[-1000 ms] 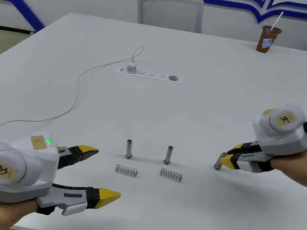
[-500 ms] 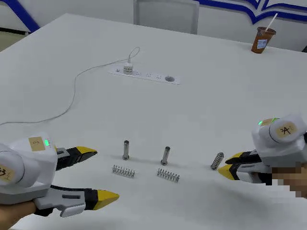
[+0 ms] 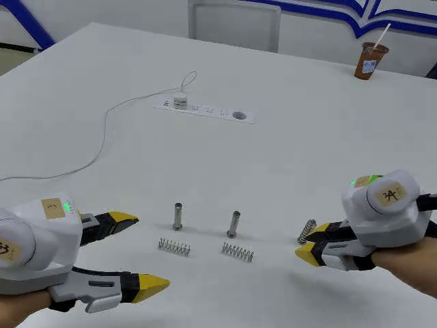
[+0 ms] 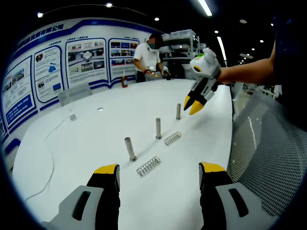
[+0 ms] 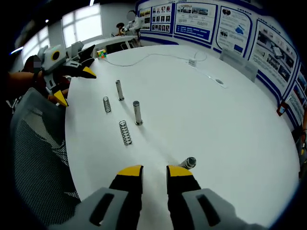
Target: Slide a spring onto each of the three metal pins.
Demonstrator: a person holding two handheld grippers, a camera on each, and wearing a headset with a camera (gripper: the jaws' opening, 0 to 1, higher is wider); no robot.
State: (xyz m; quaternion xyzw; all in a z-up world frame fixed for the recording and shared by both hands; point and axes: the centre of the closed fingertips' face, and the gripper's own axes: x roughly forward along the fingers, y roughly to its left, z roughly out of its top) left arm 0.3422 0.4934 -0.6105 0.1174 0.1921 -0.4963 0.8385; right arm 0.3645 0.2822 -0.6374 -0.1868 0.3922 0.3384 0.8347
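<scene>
While the left hand-held gripper (image 3: 147, 249) hovers over the near left part of the large white table (image 3: 307, 150), its yellow-tipped jaws stand wide apart, released, with nothing between them. A thin white cable (image 3: 106, 126) curls in from the left side to a small white plug (image 3: 180, 102). The plug is seated in the left end of a flat white power strip (image 3: 212, 110), which lies towards the far edge.

Towards the near edge, three short grey metal pins stand in a row. The left pin (image 3: 177, 216) is bare, and a small silver coil spring (image 3: 174, 247) lies flat on the table just in front of it, not touching. The middle pin (image 3: 233, 224) is bare too, with a second coil spring (image 3: 237, 252) lying just in front of it. The right pin (image 3: 306, 231) has a third spring (image 5: 190, 163) coiled around its shaft.

Just beside that pin is the right hand-held gripper (image 3: 306, 244). Its jaws are drawn close with a narrow gap between them, grasping nothing. In the right gripper view the sprung pin stands just ahead of the tips, not between them.

Near the far right corner, a clear plastic cup (image 3: 369, 61) holds a brown drink, with a white straw (image 3: 381, 35) standing in it.
</scene>
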